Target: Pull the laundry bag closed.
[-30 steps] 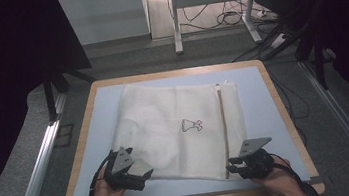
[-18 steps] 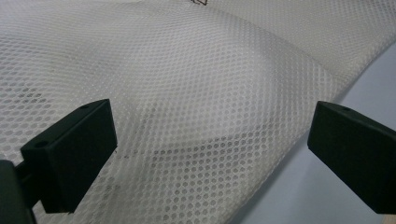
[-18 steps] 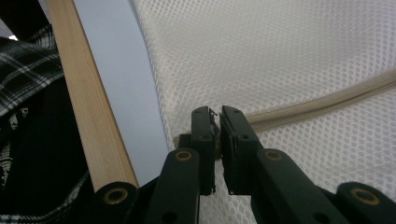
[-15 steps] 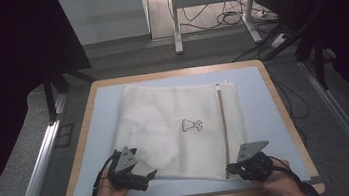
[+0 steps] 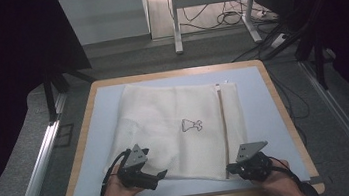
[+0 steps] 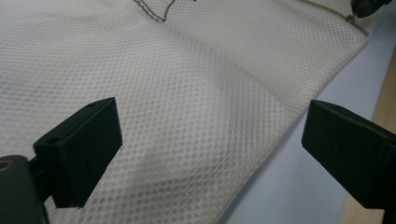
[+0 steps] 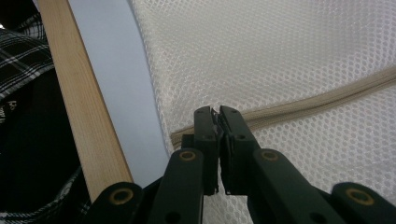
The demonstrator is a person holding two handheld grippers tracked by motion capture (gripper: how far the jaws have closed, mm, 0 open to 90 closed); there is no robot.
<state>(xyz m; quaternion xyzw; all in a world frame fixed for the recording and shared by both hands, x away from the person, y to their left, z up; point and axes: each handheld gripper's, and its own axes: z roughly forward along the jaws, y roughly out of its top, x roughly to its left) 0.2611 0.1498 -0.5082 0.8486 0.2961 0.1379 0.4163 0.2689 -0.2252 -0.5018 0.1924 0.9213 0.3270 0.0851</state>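
Between the pinched right gripper (image 7: pixel 218 116) jaws, the mesh bag's (image 7: pixel 289 51) zipper end (image 7: pixel 187 135).

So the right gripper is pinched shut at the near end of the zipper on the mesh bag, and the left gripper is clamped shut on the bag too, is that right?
Not quite. The left gripper is open: the left gripper view shows its jaws standing wide apart over the mesh bag, not clamped on it. The rest holds: the right gripper is pinched shut at the near end of the zipper.

Right gripper (image 7: pixel 218 122) jaws have just been closing and are now pinched on the zipper end (image 7: pixel 187 135) of the mesh bag (image 5: pixel 176 128); left gripper (image 5: pixel 146 174) was shifted slightly rightward.
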